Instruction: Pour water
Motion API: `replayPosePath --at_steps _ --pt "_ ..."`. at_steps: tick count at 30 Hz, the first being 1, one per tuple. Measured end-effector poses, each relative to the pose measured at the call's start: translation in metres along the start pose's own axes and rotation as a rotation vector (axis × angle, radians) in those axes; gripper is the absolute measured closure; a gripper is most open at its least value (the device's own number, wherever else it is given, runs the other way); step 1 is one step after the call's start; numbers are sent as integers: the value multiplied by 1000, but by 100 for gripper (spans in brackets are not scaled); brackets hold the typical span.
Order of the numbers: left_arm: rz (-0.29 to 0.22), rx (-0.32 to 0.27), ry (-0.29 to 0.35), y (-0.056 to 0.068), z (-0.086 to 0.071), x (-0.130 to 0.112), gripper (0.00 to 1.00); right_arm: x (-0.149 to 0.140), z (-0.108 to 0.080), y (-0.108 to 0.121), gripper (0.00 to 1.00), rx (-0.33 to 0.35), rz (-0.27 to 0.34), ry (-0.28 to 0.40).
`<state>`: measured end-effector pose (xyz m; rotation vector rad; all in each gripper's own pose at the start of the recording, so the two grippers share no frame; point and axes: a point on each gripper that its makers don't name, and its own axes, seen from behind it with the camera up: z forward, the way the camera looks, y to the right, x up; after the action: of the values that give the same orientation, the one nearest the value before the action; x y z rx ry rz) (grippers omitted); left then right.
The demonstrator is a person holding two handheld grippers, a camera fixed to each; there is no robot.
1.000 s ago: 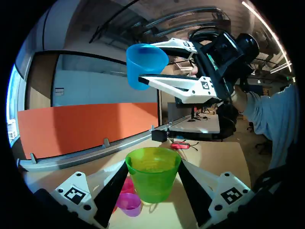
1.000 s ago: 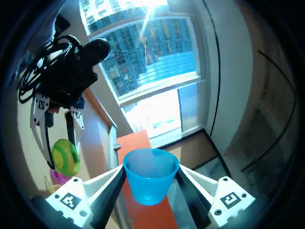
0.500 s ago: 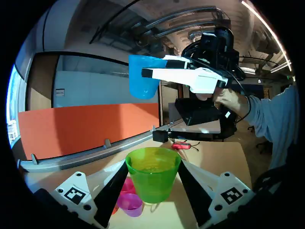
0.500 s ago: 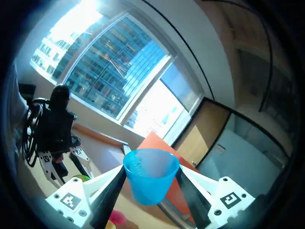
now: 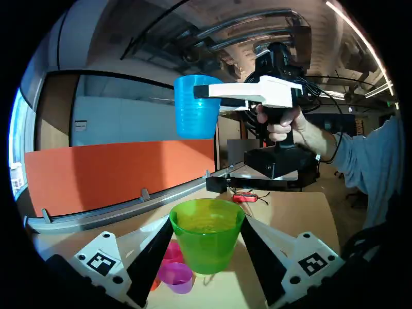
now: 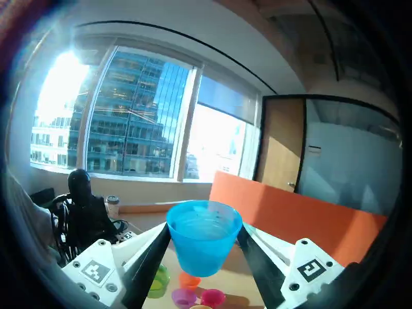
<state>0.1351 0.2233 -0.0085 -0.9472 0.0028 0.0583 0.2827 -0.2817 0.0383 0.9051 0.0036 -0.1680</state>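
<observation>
Green cup (image 5: 207, 242) pinched by left fingers (image 5: 153, 252); right gripper view: blue cup (image 6: 204, 244), windows (image 6: 134, 113).

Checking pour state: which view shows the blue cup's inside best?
The right gripper view: the blue cup sits close in the right gripper, rim and inside visible. The left gripper view shows the cup's outer wall, farther off.
</observation>
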Motion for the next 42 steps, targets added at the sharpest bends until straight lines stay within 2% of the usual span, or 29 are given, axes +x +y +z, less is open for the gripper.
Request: replayPosePath --at_steps 6,17,32,42 --pt "6 4 0 -1 1 2 13 2 -2 -1 9 10 56 7" --pt "9 21 -4 -8 -4 5 13 -6 -12 9 9 -19 40 -10" --pt "27 66 -58 -24 -25 -9 13 -50 -50 28 9 -85 30 -61" --pt "34 90 -112 -33 -38 -28 13 -85 -74 29 9 -92 42 -88"
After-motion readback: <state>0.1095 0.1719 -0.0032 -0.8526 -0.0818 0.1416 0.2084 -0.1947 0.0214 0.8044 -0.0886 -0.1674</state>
